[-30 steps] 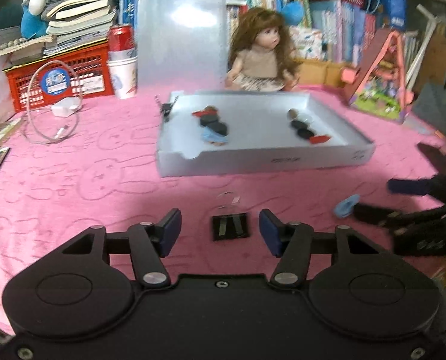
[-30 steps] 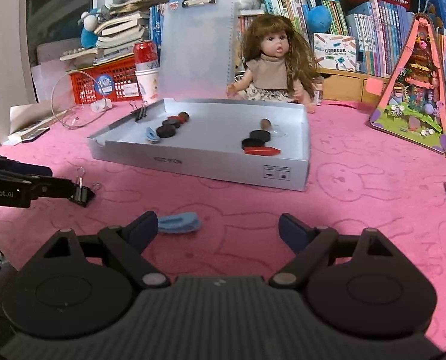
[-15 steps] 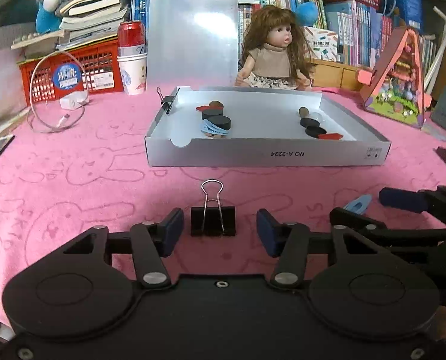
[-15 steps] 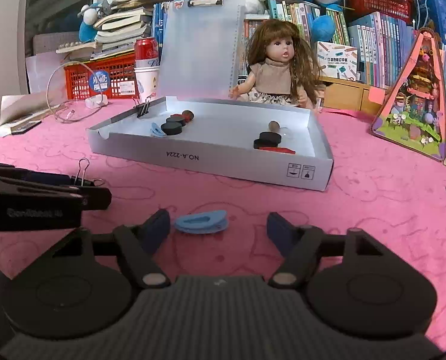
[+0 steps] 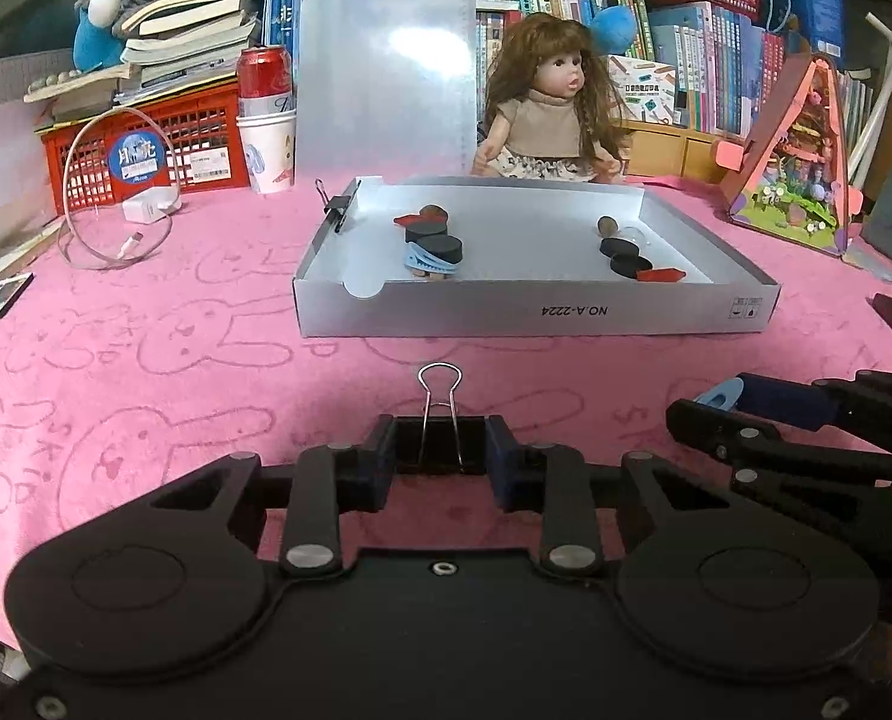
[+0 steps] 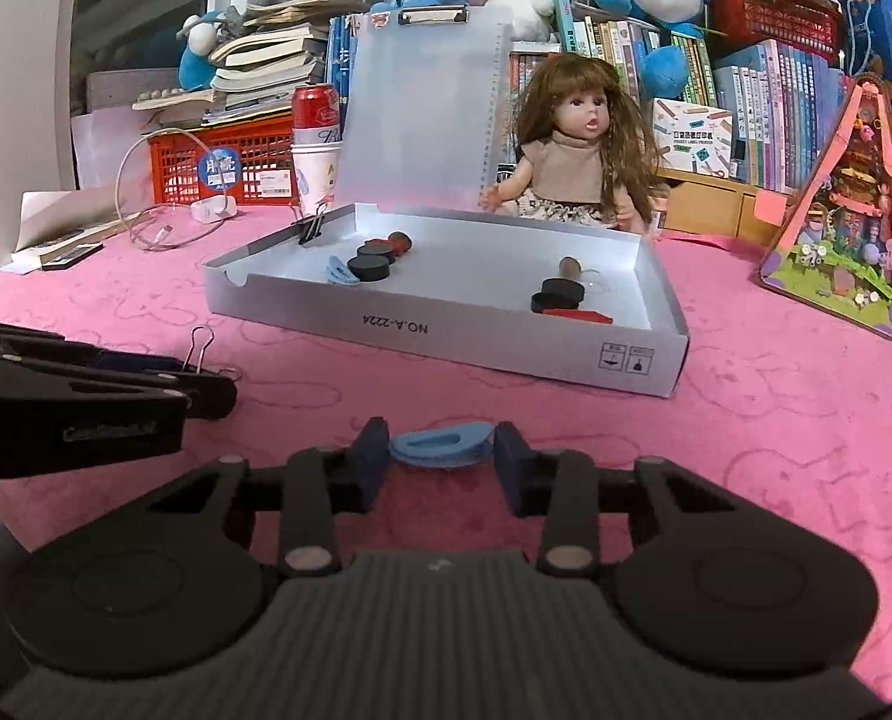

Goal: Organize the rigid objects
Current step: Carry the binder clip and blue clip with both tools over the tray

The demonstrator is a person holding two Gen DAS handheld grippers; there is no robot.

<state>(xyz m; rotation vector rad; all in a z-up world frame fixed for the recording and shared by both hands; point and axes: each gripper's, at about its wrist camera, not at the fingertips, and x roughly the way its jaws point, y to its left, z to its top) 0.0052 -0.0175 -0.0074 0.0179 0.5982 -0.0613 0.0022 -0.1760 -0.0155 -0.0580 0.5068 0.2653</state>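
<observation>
On the pink counter point(image 5: 146, 360) sits a white box point(image 5: 535, 318). Near its left wall lie black discs point(image 5: 440, 246), a blue clip and a red piece; near its right wall, more discs and a red piece. In front of the box, my left fingers point(image 5: 440, 450) are closing on a black binder clip point(image 5: 440, 444), pressing its sides. My right fingers point(image 6: 440, 459) are closing on a blue clip point(image 6: 440, 447). I can't make out the small brown things in the box.
</observation>
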